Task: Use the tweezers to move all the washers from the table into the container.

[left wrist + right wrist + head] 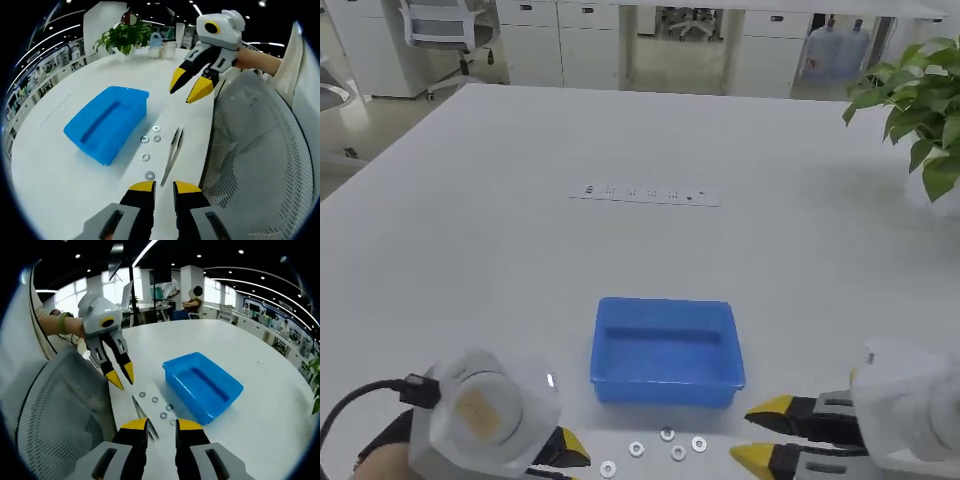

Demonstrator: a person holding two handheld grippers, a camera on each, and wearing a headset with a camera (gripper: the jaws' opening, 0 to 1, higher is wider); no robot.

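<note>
Left gripper sits low at the near edge of the counter, fingers slightly apart, gripping nothing. Right gripper is the same: fingers apart, nothing held. I see the tweezers flat on the counter just ahead of both, untouched. Five washers lie loose just beyond, beside the blue container. Plant far right.

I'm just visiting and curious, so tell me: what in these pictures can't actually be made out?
Head view: markings on the far strip, too small and blurred to read.
Left gripper view: much of the container floor, hidden by its own near wall.
Head view: the left gripper, its lower jaw cut off by the bottom edge.
</note>
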